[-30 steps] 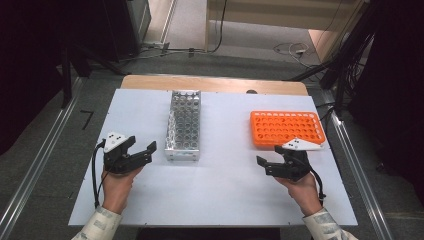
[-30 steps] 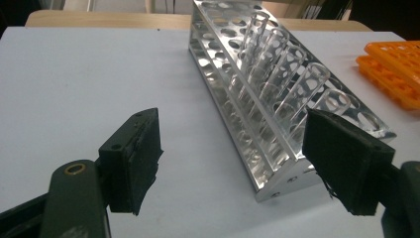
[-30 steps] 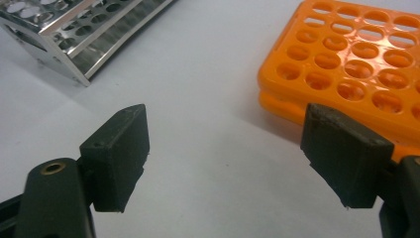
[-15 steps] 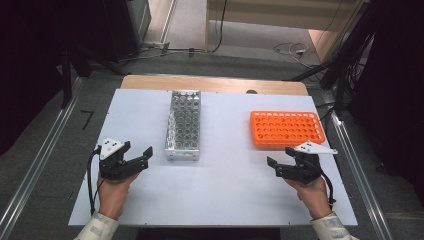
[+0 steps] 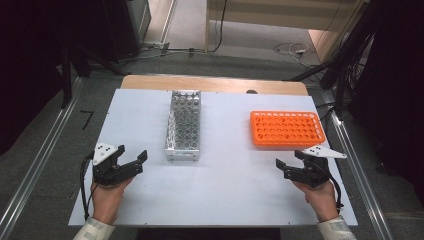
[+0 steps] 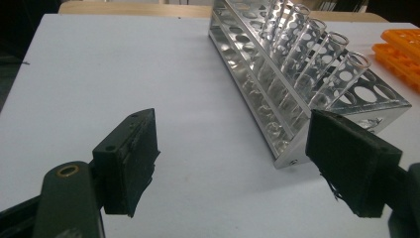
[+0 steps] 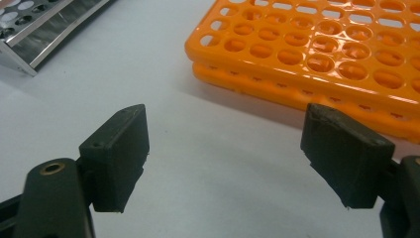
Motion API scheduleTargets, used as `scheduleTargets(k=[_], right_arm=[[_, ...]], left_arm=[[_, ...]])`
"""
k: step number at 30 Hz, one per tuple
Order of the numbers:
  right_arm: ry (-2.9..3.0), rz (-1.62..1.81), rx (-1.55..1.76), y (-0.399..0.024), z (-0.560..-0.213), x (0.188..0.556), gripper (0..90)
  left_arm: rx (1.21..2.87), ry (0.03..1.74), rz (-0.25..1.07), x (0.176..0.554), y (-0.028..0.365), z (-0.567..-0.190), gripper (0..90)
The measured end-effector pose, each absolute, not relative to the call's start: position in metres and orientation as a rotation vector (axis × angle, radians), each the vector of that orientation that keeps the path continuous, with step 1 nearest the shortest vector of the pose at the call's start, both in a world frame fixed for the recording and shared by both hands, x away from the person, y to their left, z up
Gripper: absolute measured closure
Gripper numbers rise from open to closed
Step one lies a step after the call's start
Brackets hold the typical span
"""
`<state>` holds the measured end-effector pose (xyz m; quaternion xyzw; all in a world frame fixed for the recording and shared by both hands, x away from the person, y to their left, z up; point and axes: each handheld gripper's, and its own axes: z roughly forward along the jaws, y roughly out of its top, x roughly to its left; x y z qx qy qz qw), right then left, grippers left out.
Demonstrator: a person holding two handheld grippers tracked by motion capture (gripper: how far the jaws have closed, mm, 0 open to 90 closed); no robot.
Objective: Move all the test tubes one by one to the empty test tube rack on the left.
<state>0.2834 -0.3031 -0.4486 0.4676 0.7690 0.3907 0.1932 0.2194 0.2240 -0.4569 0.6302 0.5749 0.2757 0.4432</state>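
A metal tube rack [image 5: 183,125] stands lengthwise on the white table top [image 5: 220,195], left of centre. In the left gripper view several clear glass tubes [image 6: 317,64] stand along one side of this metal rack [image 6: 267,114]. An empty orange rack [image 5: 286,129] lies at the right. My left gripper [image 5: 137,162] rests low near the front left, pointing at the metal rack's near end, jaws open with nothing between them [image 6: 237,158]. My right gripper [image 5: 284,169] sits just in front of the orange rack [image 7: 322,54], open and empty [image 7: 228,158].
A wooden strip [image 5: 215,84] runs along the table's far edge. Metal rails [image 5: 350,150] flank the table on both sides. Cables lie on the floor beyond. The metal rack's corner [image 7: 44,25] shows at the upper left of the right gripper view.
My right gripper has drawn back toward the near edge and to the right, away from the orange rack's corner. The left gripper has shifted slightly back and left.
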Motion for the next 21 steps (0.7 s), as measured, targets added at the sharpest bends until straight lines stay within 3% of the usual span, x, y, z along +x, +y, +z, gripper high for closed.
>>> scheduleTargets(k=[21], right_arm=[[2.019,1.0,1.498,-0.358,-0.463,0.277,16.8]], left_arm=[[1.542,1.499,0.748,0.207,0.25,-0.467,20.1]])
